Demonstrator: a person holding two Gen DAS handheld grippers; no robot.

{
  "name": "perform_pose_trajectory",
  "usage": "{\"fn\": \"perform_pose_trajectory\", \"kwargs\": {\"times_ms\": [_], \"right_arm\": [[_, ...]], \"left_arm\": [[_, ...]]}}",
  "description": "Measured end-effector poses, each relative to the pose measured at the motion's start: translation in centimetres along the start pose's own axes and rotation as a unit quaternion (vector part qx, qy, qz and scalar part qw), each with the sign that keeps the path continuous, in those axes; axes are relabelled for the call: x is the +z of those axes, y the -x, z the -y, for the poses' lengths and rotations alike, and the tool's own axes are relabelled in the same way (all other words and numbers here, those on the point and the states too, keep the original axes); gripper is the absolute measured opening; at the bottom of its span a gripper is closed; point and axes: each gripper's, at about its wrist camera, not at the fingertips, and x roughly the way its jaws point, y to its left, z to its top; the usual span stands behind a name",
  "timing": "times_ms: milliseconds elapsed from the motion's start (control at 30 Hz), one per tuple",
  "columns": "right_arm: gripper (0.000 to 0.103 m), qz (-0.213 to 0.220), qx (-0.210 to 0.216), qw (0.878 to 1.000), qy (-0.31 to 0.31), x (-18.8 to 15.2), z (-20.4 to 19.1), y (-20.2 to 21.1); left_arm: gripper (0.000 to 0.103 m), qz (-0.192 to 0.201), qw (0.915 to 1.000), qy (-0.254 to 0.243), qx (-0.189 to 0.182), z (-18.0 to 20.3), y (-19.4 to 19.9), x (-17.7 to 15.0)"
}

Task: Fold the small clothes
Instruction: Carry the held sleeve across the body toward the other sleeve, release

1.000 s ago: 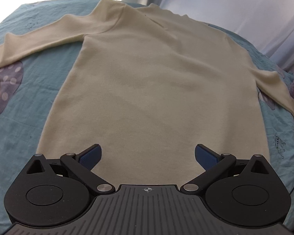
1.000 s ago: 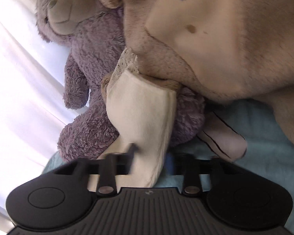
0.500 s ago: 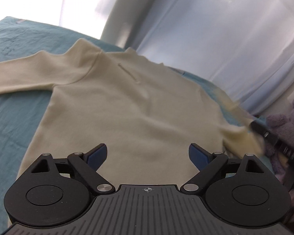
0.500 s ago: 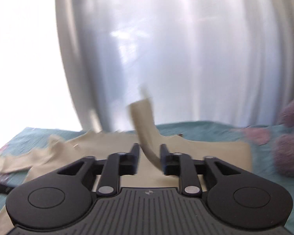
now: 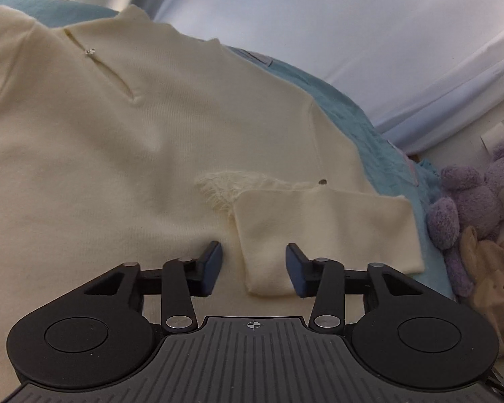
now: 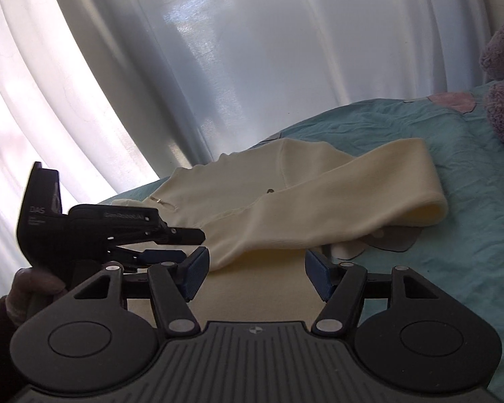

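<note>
Sweater (image 5: 117,174) first: cream, long-sleeved, lying flat on the teal bedspread (image 5: 363,124) with its neck slit toward the curtain (image 5: 352,33). Its right sleeve (image 5: 326,231) is folded in across the body, cuff end lying on the cream fabric just ahead of your left gripper (image 5: 253,268).

Your left gripper's jaws have just been closing, and the blue pads (image 5: 211,265) are still apart. The sleeve's cuff sits in the gap between them, close to the right-hand pad, but neither pad is pressing on it that I can see. So the tongs are partly spread, nothing pinched.

Over on the right wrist view, your right gripper (image 6: 255,273) has just been opening. Its blue pads (image 6: 196,273) stand wide, with only sweater fabric lying beneath and beyond them; the pads grip nothing. From here the folded sleeve (image 6: 336,201) arcs over the body of the sweater, its bend puffed up at the right edge near the bedspread.

Your left gripper shows in that same view at the left, dark against the bright curtain, with your hand (image 6: 33,288) on its handle.

Purple plush bear (image 5: 467,201) and a tan plush toy (image 5: 490,275) sit at the bed's far right, well apart from the sweater.
</note>
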Motion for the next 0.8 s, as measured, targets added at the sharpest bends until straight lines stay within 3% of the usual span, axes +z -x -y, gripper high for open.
{"fn": "perform_pose_trajectory", "kwargs": {"times_ms": [167, 233, 267, 300, 400, 533, 667, 733, 800], "right_arm": [[0.064, 0.008, -0.010, 1.000, -0.015, 0.1, 0.7, 0.9], [0.064, 0.009, -0.012, 1.000, -0.023, 0.1, 1.0, 0.9], [0.064, 0.011, -0.013, 1.000, -0.025, 0.2, 1.2, 1.1], [0.064, 0.013, -0.014, 0.999, -0.026, 0.2, 1.4, 1.2], [0.064, 0.017, -0.025, 0.999, -0.027, 0.7, 1.6, 0.9], [0.064, 0.037, -0.066, 0.997, -0.017, 1.7, 1.7, 0.6], [0.064, 0.042, -0.045, 0.997, -0.054, 2.7, 2.4, -0.4], [0.064, 0.036, -0.034, 0.997, -0.064, 2.9, 2.5, -1.2], [0.064, 0.025, -0.023, 0.998, -0.062, 2.9, 2.3, -2.3]], "left_arm": [[0.040, -0.012, 0.9993, 0.017, -0.032, 0.0, -1.2, 0.9], [0.027, -0.022, 0.9985, 0.025, -0.044, -0.2, -2.2, 1.0], [0.010, -0.030, 0.9980, 0.027, -0.048, -0.2, -2.6, 1.1], [0.010, -0.038, 0.9976, 0.029, -0.049, -0.2, -2.9, 1.1], [0.009, -0.015, 0.9988, 0.003, -0.047, 0.9, -1.9, 1.4], [0.003, 0.041, 0.9976, -0.040, -0.040, 2.3, 2.7, 3.2], [0.003, 0.093, 0.9926, -0.078, 0.014, 1.8, 7.1, 4.7], [0.003, 0.110, 0.9854, -0.101, 0.083, 0.6, 7.7, 4.9], [0.004, 0.102, 0.9779, -0.102, 0.151, -1.5, 7.4, 5.2]]}}
